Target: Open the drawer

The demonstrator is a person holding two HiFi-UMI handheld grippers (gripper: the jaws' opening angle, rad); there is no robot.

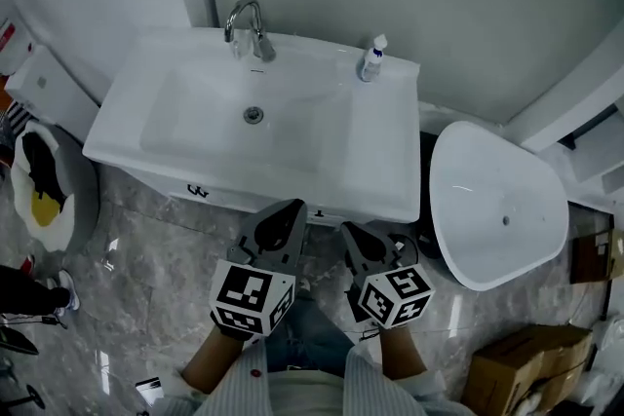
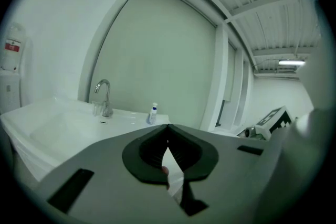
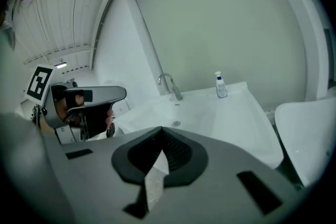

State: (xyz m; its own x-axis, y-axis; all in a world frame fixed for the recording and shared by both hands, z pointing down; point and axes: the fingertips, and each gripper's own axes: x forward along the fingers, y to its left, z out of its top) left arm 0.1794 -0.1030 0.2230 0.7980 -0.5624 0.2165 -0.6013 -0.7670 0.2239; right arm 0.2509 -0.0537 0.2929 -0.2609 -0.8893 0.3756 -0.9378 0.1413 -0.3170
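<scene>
A white washbasin [image 1: 380, 161] sits on a vanity. Only a thin strip of the drawer front [image 1: 234, 202] shows below the basin's front edge, with a small dark handle [image 1: 198, 191] on it. My left gripper [image 1: 290, 209] and right gripper [image 1: 353, 234] are held side by side just in front of that edge, right of the handle and touching nothing. In the left gripper view the left gripper [image 2: 168, 126] has its jaws closed tip to tip with nothing between them. The right gripper [image 3: 161, 128] is likewise shut and empty, pointing over the basin.
A chrome faucet [image 1: 249, 24] and a small bottle [image 1: 371, 58] stand at the back of the basin. Right of the vanity stands a white oval fixture [image 1: 497, 205], with cardboard boxes [image 1: 517, 365] on the marble floor beyond it. A round black, white and yellow object [image 1: 44, 190] lies at left.
</scene>
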